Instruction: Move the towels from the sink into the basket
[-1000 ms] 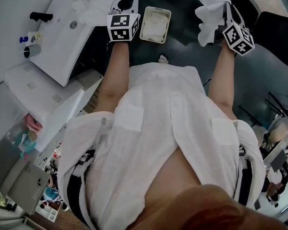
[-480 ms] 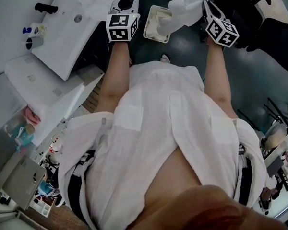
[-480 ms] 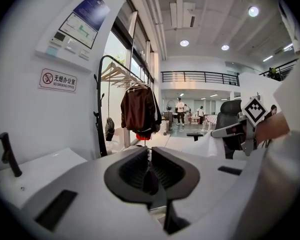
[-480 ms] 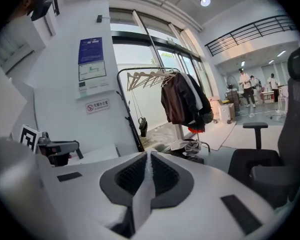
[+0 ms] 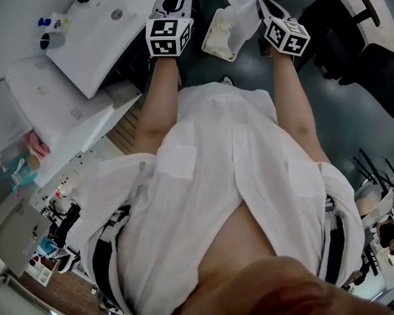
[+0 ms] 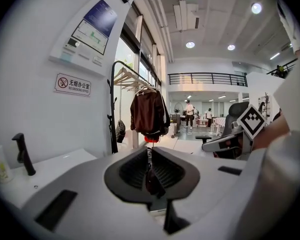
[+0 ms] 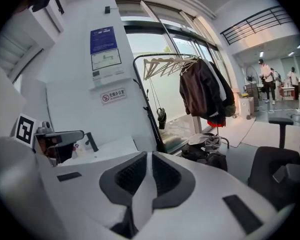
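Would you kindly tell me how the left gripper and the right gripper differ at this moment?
The right gripper is shut on a white towel; the left gripper is shut on nothing. In the head view the left gripper is nearer the sink, while the right gripper holds its load beside the basket. Both carry a marker cube and have their jaws closed.

The towel is soft white cloth; the sink is smooth and glossy; the right gripper is matt grey plastic with ribbed dark pads.

Sink left, basket right of it, towel over basket
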The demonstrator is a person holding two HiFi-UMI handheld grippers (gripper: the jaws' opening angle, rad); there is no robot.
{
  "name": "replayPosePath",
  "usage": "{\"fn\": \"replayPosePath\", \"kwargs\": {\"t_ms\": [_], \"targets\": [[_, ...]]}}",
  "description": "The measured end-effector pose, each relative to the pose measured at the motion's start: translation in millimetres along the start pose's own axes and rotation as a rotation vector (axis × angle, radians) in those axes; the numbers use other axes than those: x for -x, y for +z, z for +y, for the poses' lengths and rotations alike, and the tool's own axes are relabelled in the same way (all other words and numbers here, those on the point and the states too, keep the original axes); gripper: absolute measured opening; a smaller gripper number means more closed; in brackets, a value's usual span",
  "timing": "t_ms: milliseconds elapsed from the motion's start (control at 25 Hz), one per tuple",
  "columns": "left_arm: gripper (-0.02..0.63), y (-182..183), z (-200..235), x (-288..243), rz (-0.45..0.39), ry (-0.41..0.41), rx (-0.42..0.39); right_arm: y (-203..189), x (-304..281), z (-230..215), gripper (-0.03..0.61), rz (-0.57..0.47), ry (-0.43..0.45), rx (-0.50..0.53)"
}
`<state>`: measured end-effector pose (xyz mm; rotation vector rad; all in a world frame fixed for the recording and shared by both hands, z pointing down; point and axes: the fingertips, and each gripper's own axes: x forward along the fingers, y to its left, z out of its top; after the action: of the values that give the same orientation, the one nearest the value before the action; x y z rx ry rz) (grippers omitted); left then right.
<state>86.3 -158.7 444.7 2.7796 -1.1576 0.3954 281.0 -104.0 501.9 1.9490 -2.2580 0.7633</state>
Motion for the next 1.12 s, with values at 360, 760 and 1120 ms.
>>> {"fn": "replayPosePath", "kwargs": {"t_ms": [360, 760, 1120], "targets": [[0.032, 4, 33, 14, -0.015, 0.057, 0.026, 45, -15, 23, 0.041, -0.076, 0.059, 0.066], [0.032, -14, 88, 38, 0.011, 0.149, 0.059, 27, -69, 77, 0.149, 0.015, 0.185, 0.110], [0.032, -30, 148, 59, 0.027, 0.218, 0.095, 8, -129, 154, 0.253, 0.111, 0.345, 0.168]]}}
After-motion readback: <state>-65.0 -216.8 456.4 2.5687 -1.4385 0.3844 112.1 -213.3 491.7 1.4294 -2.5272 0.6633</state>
